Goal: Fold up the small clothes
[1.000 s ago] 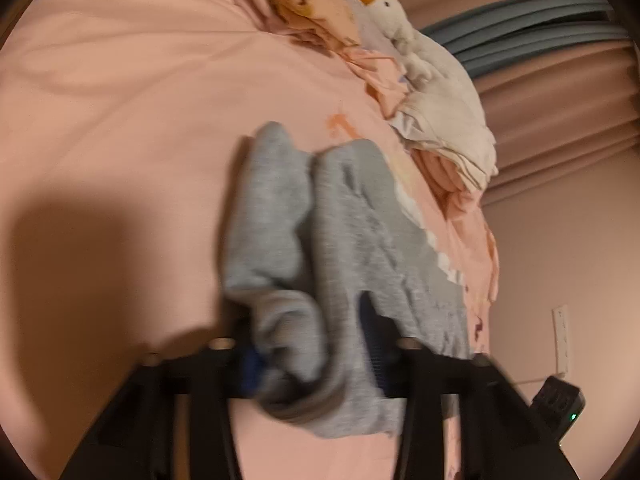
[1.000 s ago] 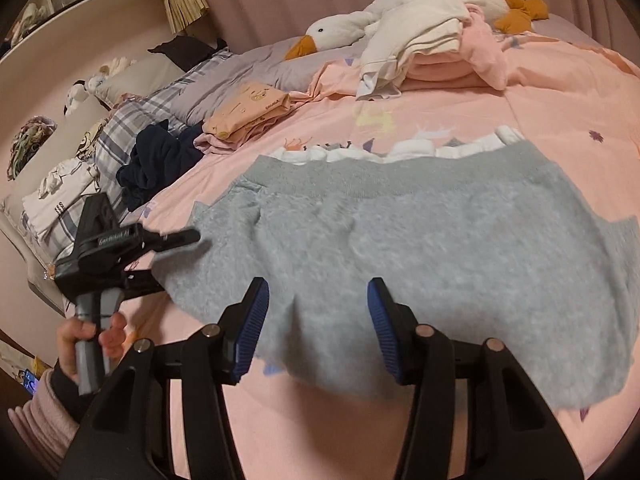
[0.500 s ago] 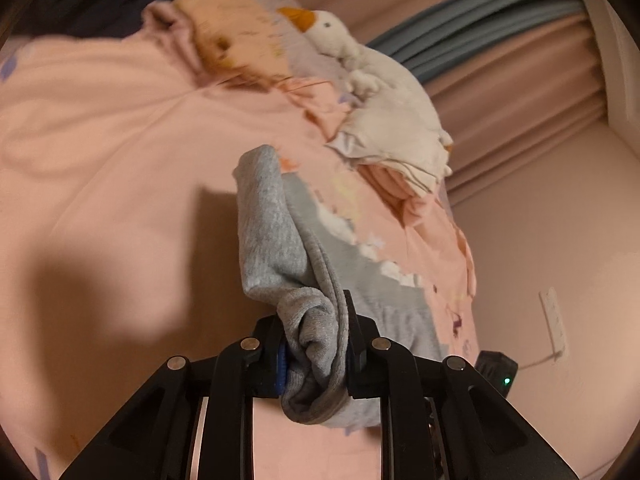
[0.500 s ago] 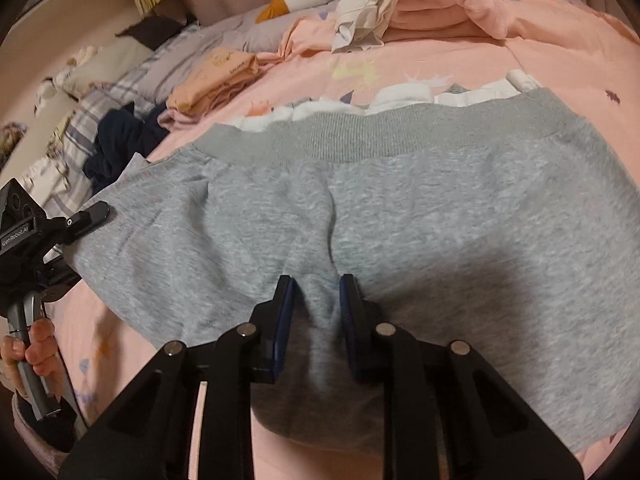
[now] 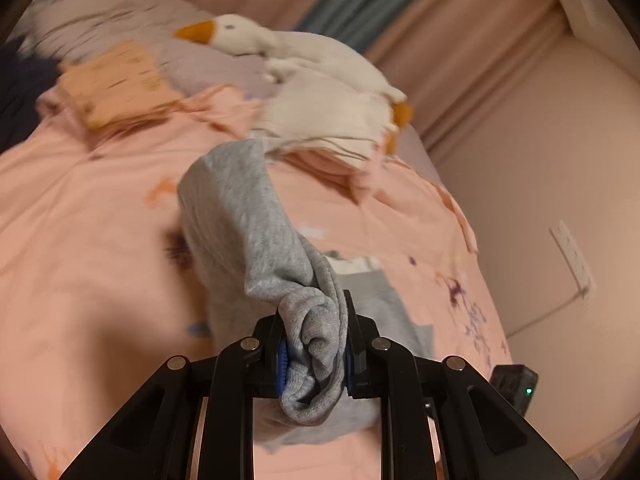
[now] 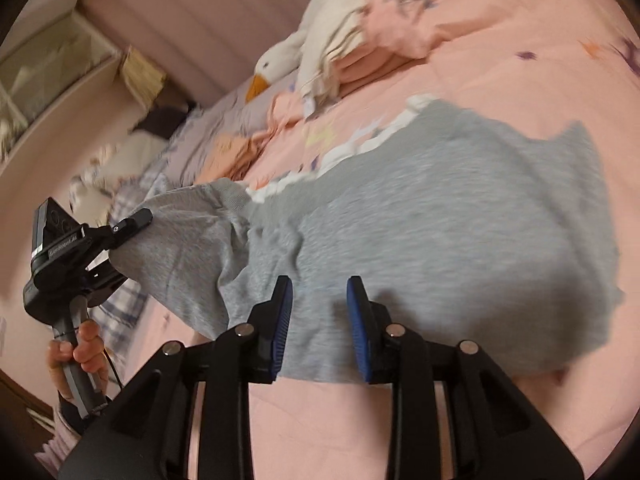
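A pair of grey knit shorts (image 6: 440, 220) lies spread on the pink bedspread (image 6: 500, 64). My left gripper (image 5: 314, 320) is shut on a bunched corner of the grey shorts (image 5: 240, 208), and the cloth rises from the bed to its pads. In the right wrist view the left gripper (image 6: 136, 220) holds that corner up at the left, a hand (image 6: 84, 352) on its handle. My right gripper (image 6: 320, 284) hovers over the near hem. Its jaws are opening; the cloth lies beneath them and the pads do not press on it.
A plush goose (image 5: 280, 44) lies at the head of the bed beside a folded white and pink stack (image 5: 332, 128). An orange folded garment (image 5: 116, 84) and dark clothes (image 5: 16, 92) lie to the left. A wall socket (image 5: 572, 260) and a black device (image 5: 516, 384) are at the right.
The left gripper closed on the shorts' corner and lifted it off the bed. The right gripper pinched the near hem, then its jaws came apart. Both views have rolled.
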